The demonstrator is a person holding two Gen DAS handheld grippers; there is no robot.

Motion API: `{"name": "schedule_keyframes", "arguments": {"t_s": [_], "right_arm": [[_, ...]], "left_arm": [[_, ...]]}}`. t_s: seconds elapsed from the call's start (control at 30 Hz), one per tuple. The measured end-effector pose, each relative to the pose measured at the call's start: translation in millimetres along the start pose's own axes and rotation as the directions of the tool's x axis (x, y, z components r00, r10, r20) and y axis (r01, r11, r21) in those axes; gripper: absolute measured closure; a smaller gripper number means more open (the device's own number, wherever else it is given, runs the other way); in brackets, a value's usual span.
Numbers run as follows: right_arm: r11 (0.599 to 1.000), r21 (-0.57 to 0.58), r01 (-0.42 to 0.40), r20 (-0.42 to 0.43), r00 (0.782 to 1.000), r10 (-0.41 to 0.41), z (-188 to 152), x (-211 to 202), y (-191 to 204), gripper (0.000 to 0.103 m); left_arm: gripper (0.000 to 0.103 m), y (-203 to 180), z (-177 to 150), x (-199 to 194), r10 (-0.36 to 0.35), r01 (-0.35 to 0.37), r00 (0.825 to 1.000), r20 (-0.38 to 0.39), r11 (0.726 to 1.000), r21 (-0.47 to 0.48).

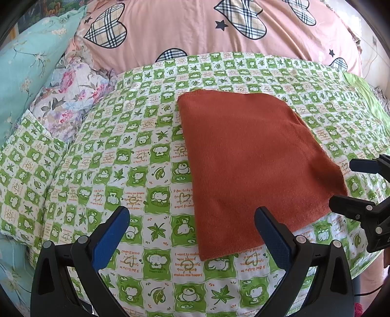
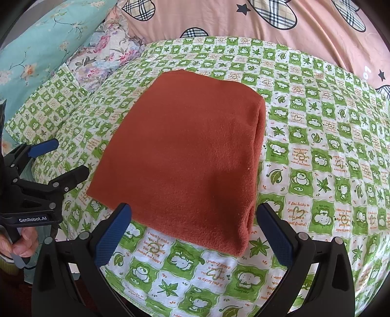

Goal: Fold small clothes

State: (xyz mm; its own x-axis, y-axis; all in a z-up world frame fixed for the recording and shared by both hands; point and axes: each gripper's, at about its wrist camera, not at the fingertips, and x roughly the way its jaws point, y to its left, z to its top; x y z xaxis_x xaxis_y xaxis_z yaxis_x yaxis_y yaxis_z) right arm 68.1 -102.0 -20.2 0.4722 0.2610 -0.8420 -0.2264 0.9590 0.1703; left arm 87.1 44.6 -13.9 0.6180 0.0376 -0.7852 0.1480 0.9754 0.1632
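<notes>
A rust-orange garment (image 1: 251, 165) (image 2: 185, 156) lies folded into a flat rectangle on the green-and-white patterned bedsheet (image 1: 121, 170) (image 2: 316, 151). My left gripper (image 1: 192, 219) hovers open at its near left corner, with nothing between the fingers. My right gripper (image 2: 193, 214) hangs open over the near edge of the cloth, also holding nothing. The right gripper (image 1: 341, 183) shows at the right edge of the left wrist view, beside the cloth's right corner. The left gripper (image 2: 70, 161) appears at the left of the right wrist view, held by a person's hand (image 2: 22, 241).
A pink quilt with plaid hearts (image 1: 219, 29) (image 2: 268, 17) is bunched along the far side. A teal floral pillow (image 1: 29, 53) (image 2: 43, 41) and a floral pillow (image 1: 73, 92) lie at the far left. The bed's edge runs just below the grippers.
</notes>
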Motion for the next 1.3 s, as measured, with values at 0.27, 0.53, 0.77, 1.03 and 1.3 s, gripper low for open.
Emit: {"name": "schedule_keyframes", "arguments": {"t_s": [0.27,0.53,0.77,1.03,1.3], "right_arm": [[1.000,0.006,0.006,0.005,1.000,-0.006,2.2,-2.2,-1.5,0.001],[1.000,0.011,0.017,0.010,1.000,-0.017,3.9,-5.6,-1.8,0.001],[1.000,0.014,0.020,0.011,1.000,-0.021,4.0,-6.0,-1.2,0.001],[1.000,0.015,0.019,0.013,1.000,-0.019,5.4,-6.0,-3.0,0.001],[1.000,0.014,0.018,0.014,1.000,-0.018,5.9,-5.8,-3.3,0.001]], "left_arm": [[0.001,0.5,1.4,1.4,-0.005,0.005,1.000,0.000,1.000,0.002],[0.001,0.3,5.4,2.9,-0.017,0.017,1.000,0.002,1.000,0.003],[0.001,-0.8,6.4,2.6,-0.021,0.021,1.000,0.002,1.000,0.006],[0.001,-0.6,6.2,2.6,-0.020,0.020,1.000,0.002,1.000,0.006],[0.001,2.0,7.9,5.1,-0.019,0.019,1.000,0.001,1.000,0.007]]}}
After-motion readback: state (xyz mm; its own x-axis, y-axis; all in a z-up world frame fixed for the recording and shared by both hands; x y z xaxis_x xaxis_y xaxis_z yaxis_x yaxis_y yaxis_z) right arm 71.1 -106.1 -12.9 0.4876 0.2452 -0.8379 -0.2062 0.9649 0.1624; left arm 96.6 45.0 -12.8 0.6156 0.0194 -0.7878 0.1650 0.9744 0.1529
